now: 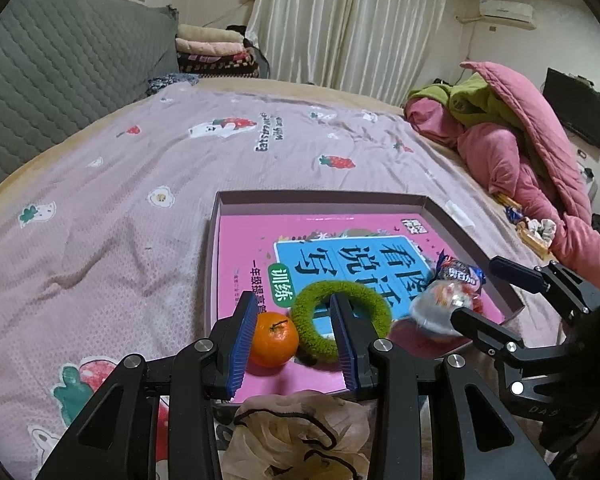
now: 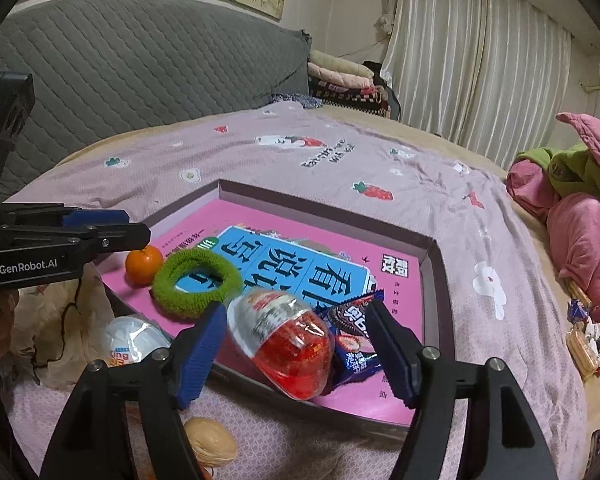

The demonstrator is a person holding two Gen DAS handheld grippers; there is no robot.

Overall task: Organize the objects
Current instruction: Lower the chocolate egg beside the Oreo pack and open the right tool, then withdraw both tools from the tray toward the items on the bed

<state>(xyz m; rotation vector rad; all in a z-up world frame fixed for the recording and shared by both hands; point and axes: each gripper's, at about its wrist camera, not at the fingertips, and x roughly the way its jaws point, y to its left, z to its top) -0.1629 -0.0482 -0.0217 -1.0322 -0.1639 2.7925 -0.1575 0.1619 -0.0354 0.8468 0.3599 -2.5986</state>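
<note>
A shallow box (image 1: 440,210) (image 2: 436,256) with a pink book inside lies on the bed. In it are a small orange (image 1: 274,338) (image 2: 143,264), a green fuzzy hair ring (image 1: 364,304) (image 2: 198,282), a red and clear egg-shaped pack (image 2: 288,344) (image 1: 440,308) and a dark blue snack packet (image 2: 350,332) (image 1: 458,272). My left gripper (image 1: 294,346) is open, its jaws on either side of the orange and the ring's near edge. My right gripper (image 2: 296,356) is open around the egg-shaped pack, which looks blurred.
A beige hair net (image 1: 296,432) (image 2: 60,312) lies just in front of the box. A white packet (image 2: 134,342) and a walnut (image 2: 212,442) lie near the right gripper. Pink and green clothes (image 1: 512,136) pile at the right. A grey headboard (image 2: 140,56) stands behind.
</note>
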